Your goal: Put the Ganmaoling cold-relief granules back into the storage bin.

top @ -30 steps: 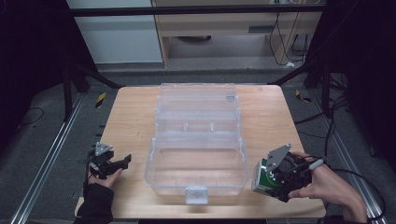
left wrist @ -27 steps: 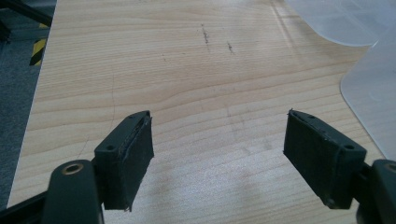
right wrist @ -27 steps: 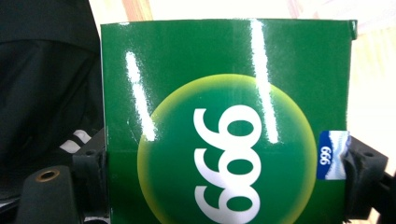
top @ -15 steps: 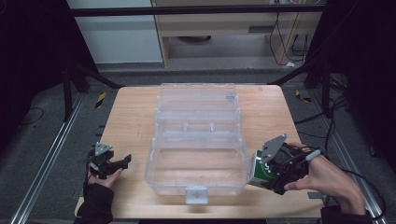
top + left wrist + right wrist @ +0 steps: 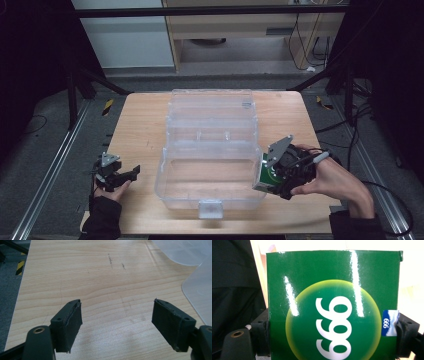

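Box point(image 5: 332, 305) bottom cut off between right hand-held gripper point(image 5: 272, 176) jaws

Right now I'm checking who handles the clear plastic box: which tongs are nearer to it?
Right. The right tongs, gripping a green carton, sit against the clear plastic box's right wall; the left tongs, open, rest apart at its left.

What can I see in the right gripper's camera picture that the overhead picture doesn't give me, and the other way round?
Right gripper view: the green box up close, its white "999" upside down in a yellow circle, a small blue label at its edge.

High view: the wooden table, the clear plastic case standing open, the open left gripper and both hands.

Both: the right gripper clamped on that green box.
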Demonstrator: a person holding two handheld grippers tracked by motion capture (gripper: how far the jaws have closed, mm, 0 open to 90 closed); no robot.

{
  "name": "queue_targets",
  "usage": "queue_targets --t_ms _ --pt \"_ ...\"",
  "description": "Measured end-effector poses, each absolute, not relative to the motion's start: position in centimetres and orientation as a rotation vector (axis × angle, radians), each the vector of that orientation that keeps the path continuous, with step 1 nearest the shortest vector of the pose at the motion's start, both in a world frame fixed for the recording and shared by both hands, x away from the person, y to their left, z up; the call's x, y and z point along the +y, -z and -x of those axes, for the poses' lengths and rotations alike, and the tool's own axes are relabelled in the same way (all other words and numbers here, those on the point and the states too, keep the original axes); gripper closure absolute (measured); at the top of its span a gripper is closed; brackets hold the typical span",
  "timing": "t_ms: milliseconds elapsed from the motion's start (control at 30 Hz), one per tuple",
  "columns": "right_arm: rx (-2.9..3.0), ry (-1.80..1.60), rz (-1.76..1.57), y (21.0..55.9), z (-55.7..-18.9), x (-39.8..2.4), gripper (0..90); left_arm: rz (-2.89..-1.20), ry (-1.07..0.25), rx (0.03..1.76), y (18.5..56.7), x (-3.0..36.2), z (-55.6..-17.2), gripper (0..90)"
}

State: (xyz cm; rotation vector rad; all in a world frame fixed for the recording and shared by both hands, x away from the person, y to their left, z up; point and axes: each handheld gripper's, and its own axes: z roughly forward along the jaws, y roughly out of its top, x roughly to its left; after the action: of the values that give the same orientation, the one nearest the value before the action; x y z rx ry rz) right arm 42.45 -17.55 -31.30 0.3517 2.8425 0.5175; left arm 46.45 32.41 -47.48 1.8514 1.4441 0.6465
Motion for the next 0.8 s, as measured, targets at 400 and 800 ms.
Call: queue_targets --t_ms 400,800 --pt "2.842 -0.541 -0.328 31.2 -43.3 -15.5 16.0 -1.85 -0.648 1.445 47.4 32.5 -46.4 23.5" --pt "2.842 -0.567 -0.309 32.0 -44.1 -13.8 15.9 -1.847 -0.648 1.445 47.4 32.5 -46.5 23.4"
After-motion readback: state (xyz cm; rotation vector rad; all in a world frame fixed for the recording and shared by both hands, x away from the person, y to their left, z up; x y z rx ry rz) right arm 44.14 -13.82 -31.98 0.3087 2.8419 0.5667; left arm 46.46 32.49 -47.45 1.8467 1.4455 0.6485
